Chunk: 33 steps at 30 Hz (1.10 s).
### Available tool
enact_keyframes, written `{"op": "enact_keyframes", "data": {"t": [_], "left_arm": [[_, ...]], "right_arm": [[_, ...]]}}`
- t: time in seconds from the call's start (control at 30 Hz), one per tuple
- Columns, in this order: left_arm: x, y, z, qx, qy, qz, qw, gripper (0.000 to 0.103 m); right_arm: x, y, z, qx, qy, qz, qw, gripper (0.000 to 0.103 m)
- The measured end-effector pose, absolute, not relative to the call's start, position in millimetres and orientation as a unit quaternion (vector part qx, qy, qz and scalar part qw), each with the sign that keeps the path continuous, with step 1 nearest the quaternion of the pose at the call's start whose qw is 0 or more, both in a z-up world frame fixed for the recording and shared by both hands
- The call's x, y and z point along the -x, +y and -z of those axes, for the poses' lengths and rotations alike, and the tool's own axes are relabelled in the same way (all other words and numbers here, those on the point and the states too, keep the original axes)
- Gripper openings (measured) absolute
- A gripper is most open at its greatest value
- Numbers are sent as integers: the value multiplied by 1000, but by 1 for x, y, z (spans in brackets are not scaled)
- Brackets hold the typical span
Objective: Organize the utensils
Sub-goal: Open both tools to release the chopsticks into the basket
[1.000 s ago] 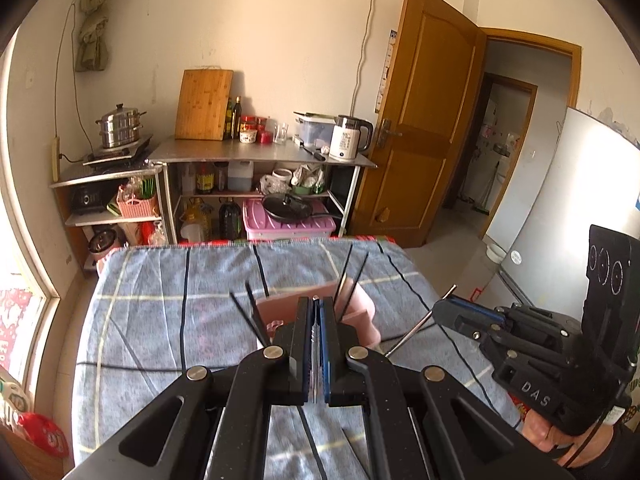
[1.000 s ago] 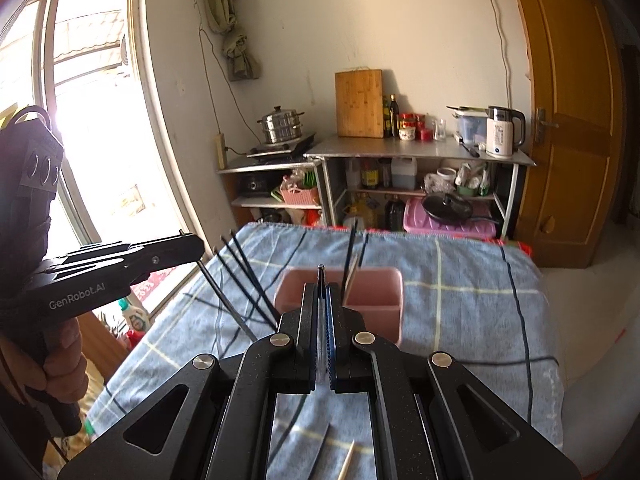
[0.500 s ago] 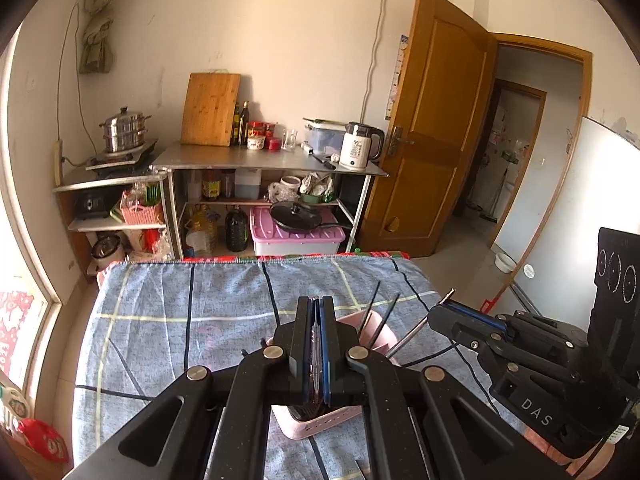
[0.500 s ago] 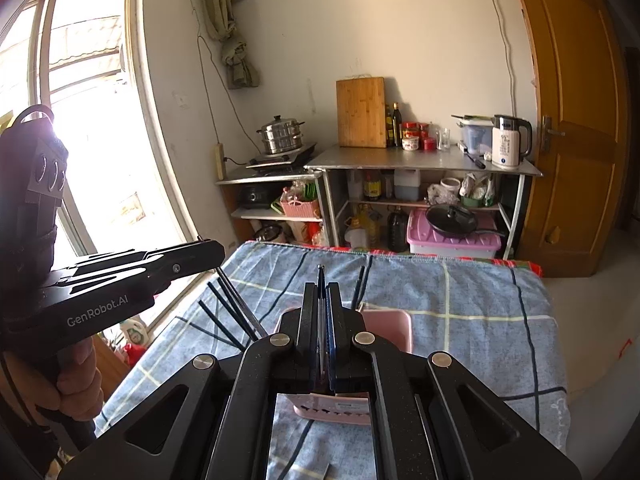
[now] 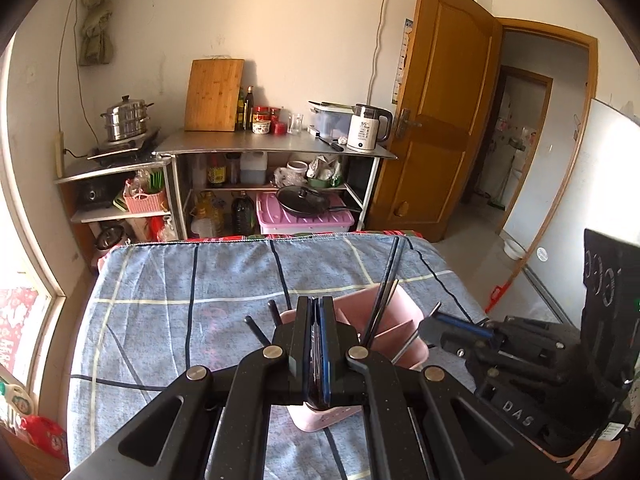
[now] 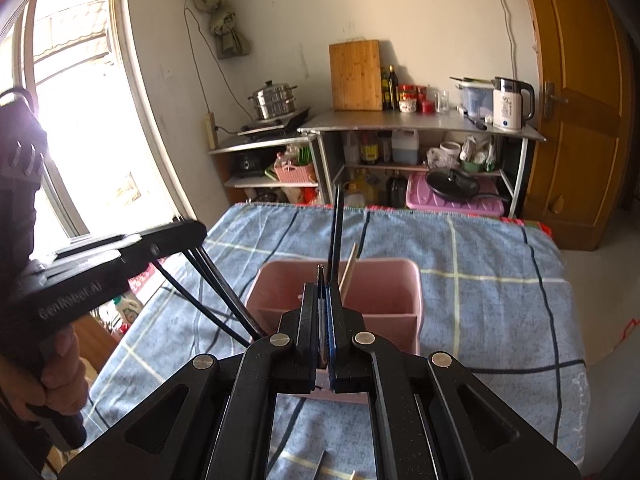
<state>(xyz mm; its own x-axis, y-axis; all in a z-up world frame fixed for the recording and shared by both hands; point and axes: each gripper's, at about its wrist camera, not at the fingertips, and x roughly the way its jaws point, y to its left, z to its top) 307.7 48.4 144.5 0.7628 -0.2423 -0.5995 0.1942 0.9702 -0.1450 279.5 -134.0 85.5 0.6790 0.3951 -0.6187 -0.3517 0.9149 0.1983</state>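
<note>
We've got the counter (image 5: 168, 280) draped in a soft blue plaid cloth, wrinkly weave with pale and dark lines. Sitting on it is the pink plastic bin (image 6: 384, 280), boxy with rounded corners and a divider inside, at about 12 o'clock from both tools. Left tool (image 5: 318, 344) is pressed together on a bunch of thin black chopsticks (image 6: 224, 292), which fan out toward the bin's left side. Right tool (image 6: 323, 320) is pinching a slim metal-tipped stick (image 6: 320, 276), and another dark pair (image 5: 386, 280) stands upright in the bin.
</note>
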Motion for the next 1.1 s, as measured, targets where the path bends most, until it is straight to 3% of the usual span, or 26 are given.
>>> {"op": "enact_keyframes", "data": {"t": [0.27,0.47,0.6,1.1], "left_arm": [[-306,44,-144,12,323,110,940,4],[-302,40,-142,-4,326,106,939,14],[-295,43,-145,0,325,103,940,14],[-216,58,-151,36,296,97,950,14]], "right_arm": [[-281,-134,-72,-34,365,-207,907,4],[-277,-134,-72,-28,366,-208,907,4],[-273,-136,-79,-29,359,-209,909,10],[-218,-165,-96,-44,331,-199,921,10]]}}
